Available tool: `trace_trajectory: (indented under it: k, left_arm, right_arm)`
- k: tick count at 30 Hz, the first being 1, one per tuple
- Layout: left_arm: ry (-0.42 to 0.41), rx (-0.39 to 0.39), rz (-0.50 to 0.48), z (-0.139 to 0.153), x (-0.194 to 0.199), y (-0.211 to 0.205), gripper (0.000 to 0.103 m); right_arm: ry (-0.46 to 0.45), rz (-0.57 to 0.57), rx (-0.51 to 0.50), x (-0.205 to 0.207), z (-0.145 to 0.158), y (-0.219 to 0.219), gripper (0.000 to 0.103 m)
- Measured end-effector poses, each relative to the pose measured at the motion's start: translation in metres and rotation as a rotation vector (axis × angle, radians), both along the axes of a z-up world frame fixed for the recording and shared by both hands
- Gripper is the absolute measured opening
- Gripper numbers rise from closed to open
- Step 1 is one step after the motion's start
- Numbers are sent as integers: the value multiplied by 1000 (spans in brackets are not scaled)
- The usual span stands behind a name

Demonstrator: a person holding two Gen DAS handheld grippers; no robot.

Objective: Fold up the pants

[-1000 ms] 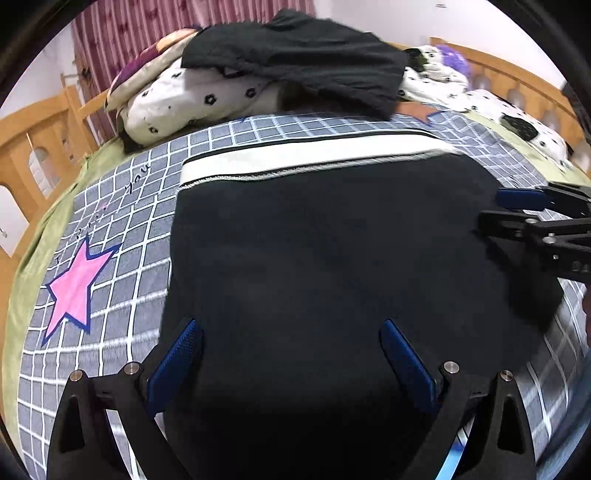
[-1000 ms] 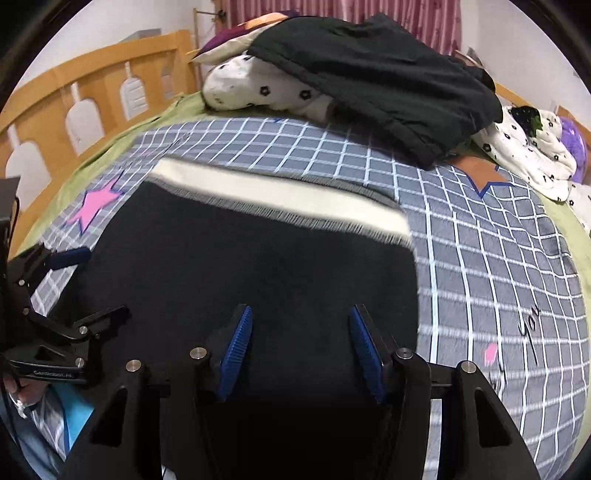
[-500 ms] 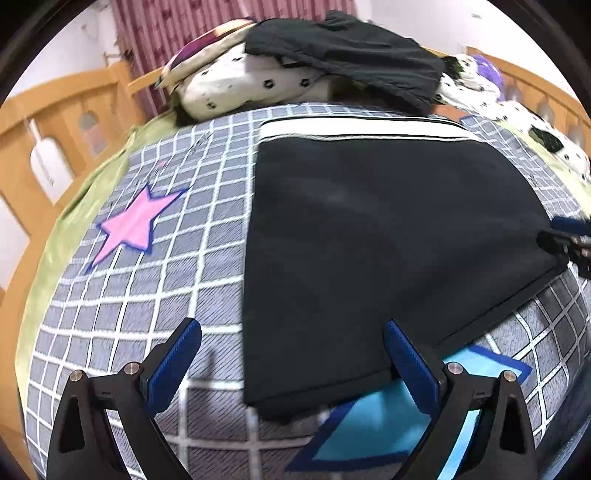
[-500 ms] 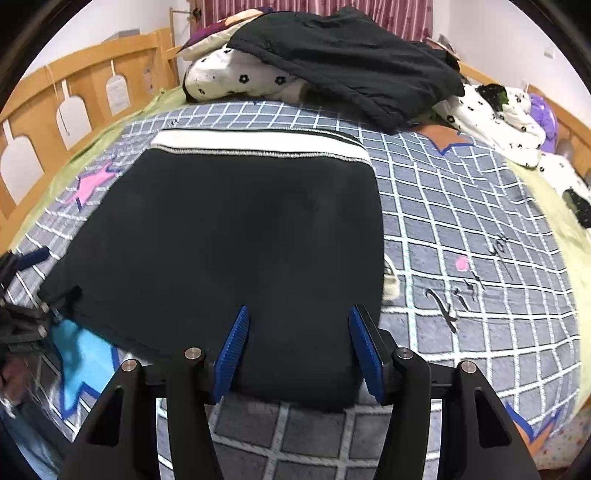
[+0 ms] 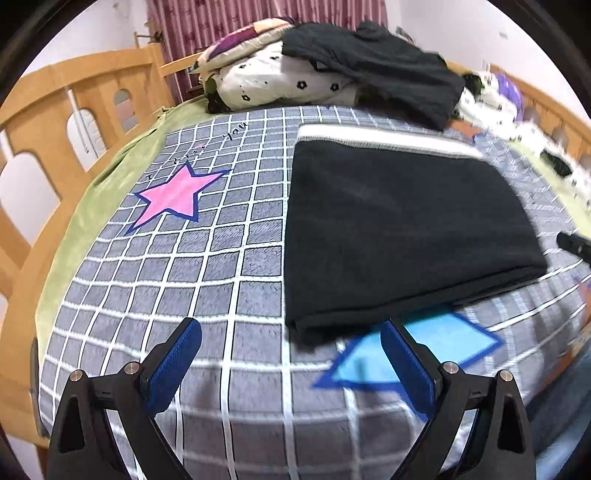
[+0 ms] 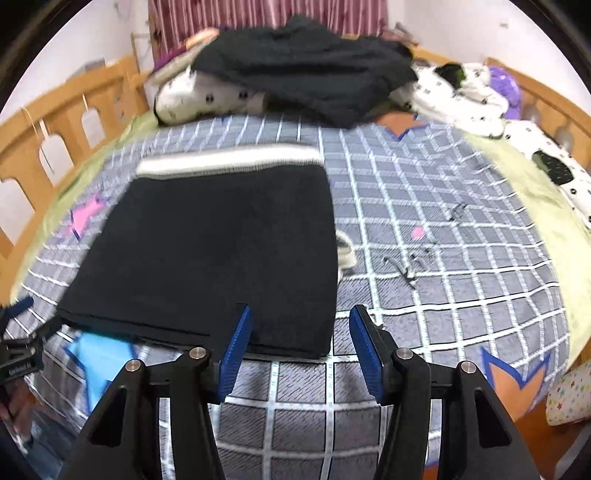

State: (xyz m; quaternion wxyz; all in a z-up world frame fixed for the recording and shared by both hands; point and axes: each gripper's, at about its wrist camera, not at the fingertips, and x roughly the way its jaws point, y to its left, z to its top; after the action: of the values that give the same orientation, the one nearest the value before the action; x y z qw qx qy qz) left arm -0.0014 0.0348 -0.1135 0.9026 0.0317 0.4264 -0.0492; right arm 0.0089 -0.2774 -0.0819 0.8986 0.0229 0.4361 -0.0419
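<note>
- A pair of black fabric pants (image 5: pixel 399 236), folded into a flat rectangle, lies on a bed covered by a grey blanket with a white grid pattern (image 5: pixel 229 258).
- A white waistband stripe (image 5: pixel 384 138) runs along the far edge of the folded pants; in the right wrist view the same stripe (image 6: pixel 229 162) is blurred.
- The left gripper (image 5: pixel 291 369), black with blue ribbed finger pads (image 5: pixel 173 365), hangs above the blanket just short of the near left corner of the pants. Its fingers are spread wide apart and hold nothing.
- The right gripper (image 6: pixel 301 358), of the same black and blue build, sits at the near right corner of the pants (image 6: pixel 221 254). Its fingers are apart and empty, the left pad (image 6: pixel 236 347) overlapping the near edge of the cloth in view; contact cannot be told.
- A pink star with a dark blue outline (image 5: pixel 177 195) is printed on the blanket to the left of the pants, and a light blue shape (image 5: pixel 424 350) shows from under their near edge.
- At the head of the bed a heap of dark clothing (image 5: pixel 373 70) rests on a white pillow with small black flowers (image 5: pixel 280 85).
- An orange wooden bed rail (image 5: pixel 74 110) curves along the left side.
- Striped maroon curtains (image 5: pixel 258 18) hang behind.
</note>
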Motion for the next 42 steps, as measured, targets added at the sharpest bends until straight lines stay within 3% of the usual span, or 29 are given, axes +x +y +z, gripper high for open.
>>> trace_trajectory:
  k: [3, 5, 10, 12, 14, 17, 29, 42]
  left_arm:
    - [-3, -42, 19, 14, -16, 3, 98]
    - [-1, -27, 33, 21, -24, 2, 98]
    - [-6, -60, 46, 34, -44, 4, 99]
    - [-5, -67, 44, 35, -47, 5, 99]
    - [-11, -64, 41, 36, -51, 3, 99]
    - [-23, -34, 44, 37, -54, 1, 99]
    - [-38, 1, 52, 37, -58, -3, 99]
    - [-39, -15, 56, 36, -58, -1, 99]
  right_arm:
    - [-41, 1, 14, -20, 16, 6, 55]
    - [-59, 14, 21, -33, 24, 8, 55]
    - [-27, 28, -34, -48, 31, 19, 55]
    - [-26, 25, -36, -54, 32, 19, 64]
    - [-42, 16, -38, -62, 34, 18, 84]
    - [-50, 14, -47, -72, 34, 17, 90]
    - [-38, -12, -44, -83, 30, 11, 90]
    - [-38, -12, -48, -83, 29, 13, 90]
